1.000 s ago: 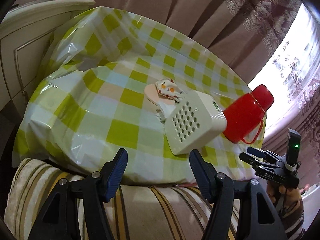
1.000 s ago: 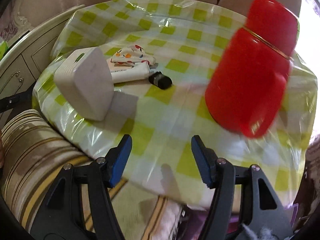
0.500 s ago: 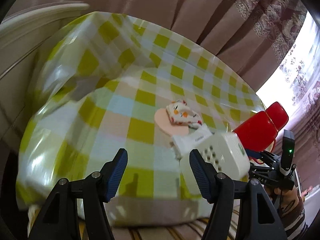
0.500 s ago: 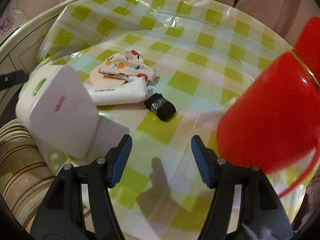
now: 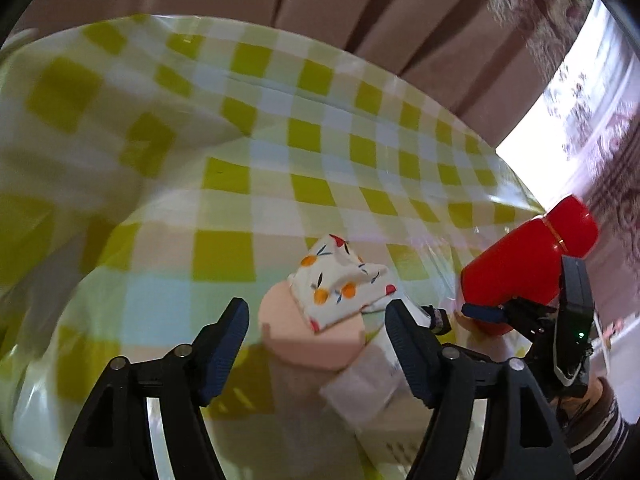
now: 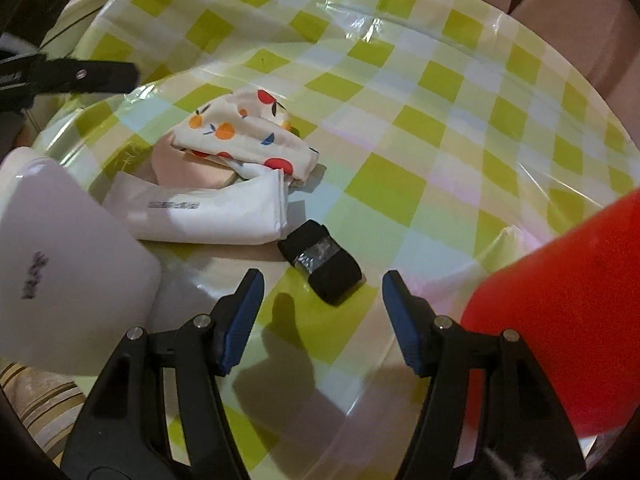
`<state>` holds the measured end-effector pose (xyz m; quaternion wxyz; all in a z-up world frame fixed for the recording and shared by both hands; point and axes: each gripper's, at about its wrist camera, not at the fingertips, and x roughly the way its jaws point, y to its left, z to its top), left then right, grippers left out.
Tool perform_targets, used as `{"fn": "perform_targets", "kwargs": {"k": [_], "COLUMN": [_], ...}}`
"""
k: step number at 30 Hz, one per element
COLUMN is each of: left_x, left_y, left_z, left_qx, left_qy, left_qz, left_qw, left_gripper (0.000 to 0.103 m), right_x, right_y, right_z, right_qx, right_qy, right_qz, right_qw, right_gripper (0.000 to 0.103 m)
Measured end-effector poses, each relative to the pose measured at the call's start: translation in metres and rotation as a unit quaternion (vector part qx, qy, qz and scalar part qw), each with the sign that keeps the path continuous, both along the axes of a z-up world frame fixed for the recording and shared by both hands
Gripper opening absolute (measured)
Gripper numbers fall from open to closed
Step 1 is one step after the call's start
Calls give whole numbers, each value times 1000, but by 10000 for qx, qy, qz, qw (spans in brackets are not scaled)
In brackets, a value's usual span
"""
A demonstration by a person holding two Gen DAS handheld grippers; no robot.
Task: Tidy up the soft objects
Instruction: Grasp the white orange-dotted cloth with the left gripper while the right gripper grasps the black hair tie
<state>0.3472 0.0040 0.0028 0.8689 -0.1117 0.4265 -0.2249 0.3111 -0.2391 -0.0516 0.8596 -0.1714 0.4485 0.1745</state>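
A folded fruit-print cloth (image 6: 244,138) lies near the middle of a round table (image 6: 440,92) covered in a glossy yellow-green check, resting partly on a flat pink pad (image 6: 188,168) and touching a folded white cloth packet (image 6: 208,212) just beside it. A small black rolled band (image 6: 320,266) sits apart from the pile, a little closer to the right gripper. All four look light and limp; the print cloth would likely sag and unfold if pinched at a corner, so a bite across its thick folded edge seems the safer hold, and the slick cover may let the pieces slide rather than lift.

The right gripper (image 6: 322,318) hovers low over the table's near edge, its blue-padded fingers (image 6: 240,316) spread wide and empty, pointed at the black band. The left gripper (image 5: 316,344) comes in from the other side, tilted down towards the pink pad and print cloth, its fingers (image 5: 224,344) likewise wide apart and holding nothing.

A white plastic box (image 6: 60,264) stands at the table's edge beside the white packet, and a red flask (image 6: 560,320) stands close to the right gripper's outer finger, near enough, by the look of it, to be knocked during a reach.
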Motion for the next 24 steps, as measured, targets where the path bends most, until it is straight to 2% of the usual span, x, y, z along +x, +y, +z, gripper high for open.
{"fn": "perform_targets", "kwargs": {"k": [8,11,16,17,19,21,23,24], "left_x": [45,55,65,67,69,70,69,68], "left_y": [-34,-48,-63,-67,-74,-78,-83,-83], "left_z": [-19,-26,-36,-38,-41,-45,-48,-47], "left_qx": [270,566,666,729,854,869,913,883], "left_qy": [-24,-52,-44,-50,-83,-42,-23,-67], "left_qz": [-578,-805,-1213,-1320,-1448,-1548,-1655,-1689], "left_qw": [9980,9951,9904,9886,9857,9841,9820,9816], "left_gripper": [81,81,81,81,79,50,44,38], "right_x": [14,19,26,27,28,28,26,25], "right_y": [6,7,7,8,7,7,7,7], "right_z": [-10,-11,-16,-17,-17,-18,-18,-18], "right_qx": [-12,-8,-17,14,142,211,219,238], "right_qy": [104,97,141,161,232,269,252,248], "right_qz": [155,210,241,257,296,277,267,244], "right_qw": [9998,9997,9996,9995,9992,9990,9991,9991], "right_gripper": [65,65,65,64,51,49,48,47]}}
